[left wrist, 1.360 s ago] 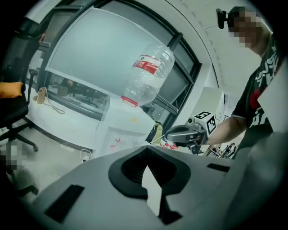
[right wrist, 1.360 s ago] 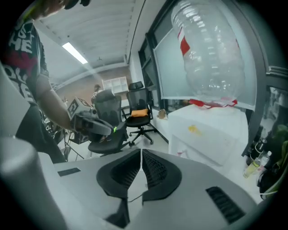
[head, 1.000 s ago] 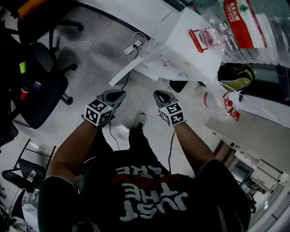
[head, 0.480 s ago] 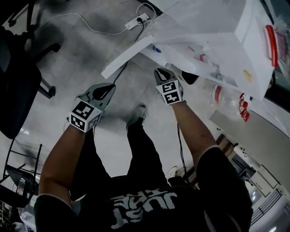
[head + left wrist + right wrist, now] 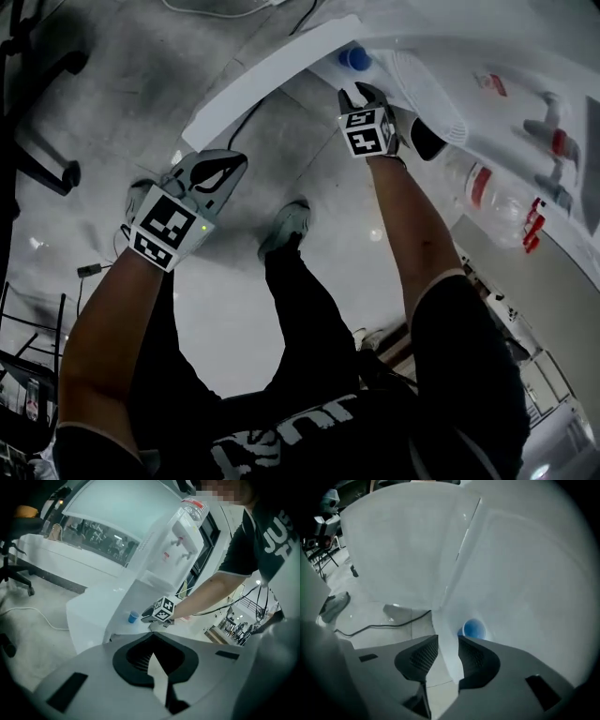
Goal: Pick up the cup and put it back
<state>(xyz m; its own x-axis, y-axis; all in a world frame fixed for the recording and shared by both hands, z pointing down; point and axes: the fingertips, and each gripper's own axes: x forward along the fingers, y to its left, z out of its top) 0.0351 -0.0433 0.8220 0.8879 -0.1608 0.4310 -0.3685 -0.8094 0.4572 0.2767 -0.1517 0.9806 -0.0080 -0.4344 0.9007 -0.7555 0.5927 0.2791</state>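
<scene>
A small blue cup [image 5: 354, 58] stands upright near the edge of a white table [image 5: 272, 80]. My right gripper [image 5: 361, 94] hovers just short of it, tilted steeply down. In the right gripper view the cup [image 5: 474, 629] sits just past the right fingertip, over the table's edge [image 5: 457, 569]. The right gripper [image 5: 447, 639] is open; its jaws have just been opening, with only the table's edge showing in the gap between them. My left gripper [image 5: 225, 173] hangs over the floor, left of the table, shut and empty. The left gripper view shows the cup [image 5: 133, 617] beside the right gripper [image 5: 146, 617].
A white water dispenser [image 5: 180, 541] with a clear bottle on top stands behind the table. A black office chair [image 5: 28, 141] is at the far left. A cable [image 5: 379, 626] runs over the grey floor. The person's shoe [image 5: 286, 225] is below the table's edge.
Both hands have come down. The right gripper has reached the table's edge by the blue cup, and the left has sunk towards the floor. The head view has tipped forward.
</scene>
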